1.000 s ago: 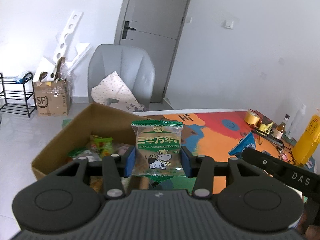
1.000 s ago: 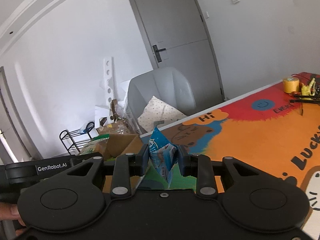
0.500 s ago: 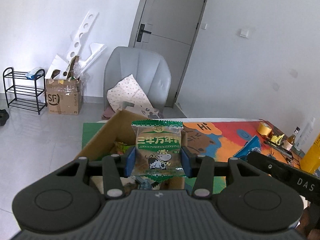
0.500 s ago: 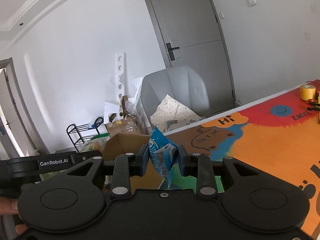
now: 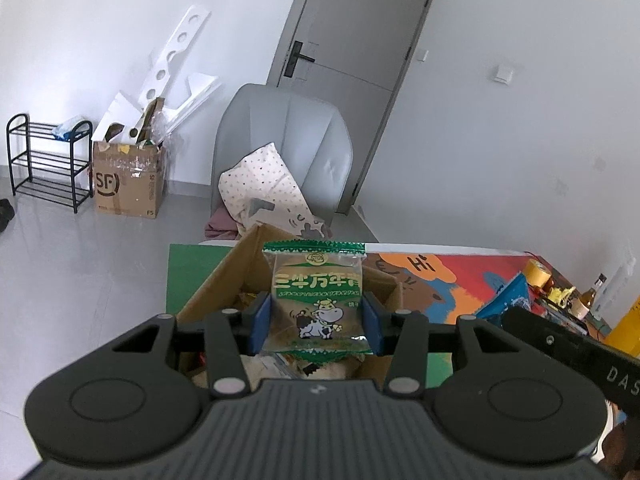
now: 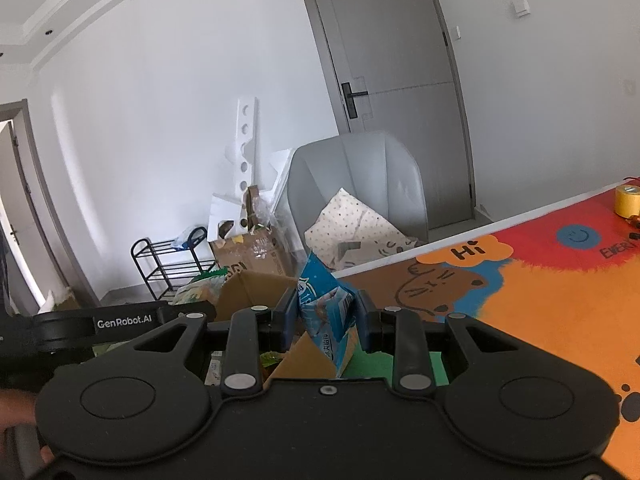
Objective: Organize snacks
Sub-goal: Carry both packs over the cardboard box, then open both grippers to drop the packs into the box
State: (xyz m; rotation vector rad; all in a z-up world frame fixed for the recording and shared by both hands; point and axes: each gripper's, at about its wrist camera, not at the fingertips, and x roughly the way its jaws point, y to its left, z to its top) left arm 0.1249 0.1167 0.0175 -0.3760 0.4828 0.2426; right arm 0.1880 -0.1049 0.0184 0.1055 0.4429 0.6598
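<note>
Closest in, the left gripper (image 5: 318,326) is pinching a green snack packet (image 5: 317,300) with a cartoon cow on it, its blue pads pressing on both side edges so the packet is standing upright in the air. The right gripper (image 6: 326,322) is clamping a crumpled blue snack packet (image 6: 326,308) the same way, tilted and creased between narrow-set jaws.

Just beyond both tools, the cardboard box (image 5: 224,284) is sitting open on the green corner of the colourful table mat (image 6: 540,292), and other wrappers are already lying inside it. So I judge the sorting to be partly done: some snacks are boxed, two are in the air over or near the box mouth, and dropping them in is what is left.

How full the box is I cannot say, since the gripper bodies are covering most of its inside. Whether more snacks are waiting on the table is also unclear; its near part is cut off. Farther back, a grey chair (image 5: 284,148) is holding a spotted cushion.
</note>
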